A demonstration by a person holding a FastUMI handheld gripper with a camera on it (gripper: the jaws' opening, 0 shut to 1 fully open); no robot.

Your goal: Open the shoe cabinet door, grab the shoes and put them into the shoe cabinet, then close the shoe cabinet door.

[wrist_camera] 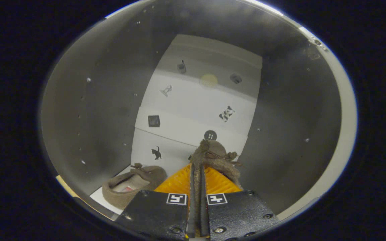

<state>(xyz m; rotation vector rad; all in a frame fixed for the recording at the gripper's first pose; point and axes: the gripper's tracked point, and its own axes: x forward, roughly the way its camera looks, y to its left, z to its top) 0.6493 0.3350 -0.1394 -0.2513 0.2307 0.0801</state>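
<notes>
while gripper reached into shoe cabinet, jaws were closed on edge of brown shoe, held just ahead of fingertips. second shoe lay on cabinet floor, near left. shoe looked soft, light, floppy fabric; likely to sag, so pinch at collar rim seemed the best hold.

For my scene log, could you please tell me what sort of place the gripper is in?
Probably inside the shoe cabinet: dark side walls flank a pale back panel, one brown shoe lies on the floor, and the gripper is shut on a second shoe.
</notes>
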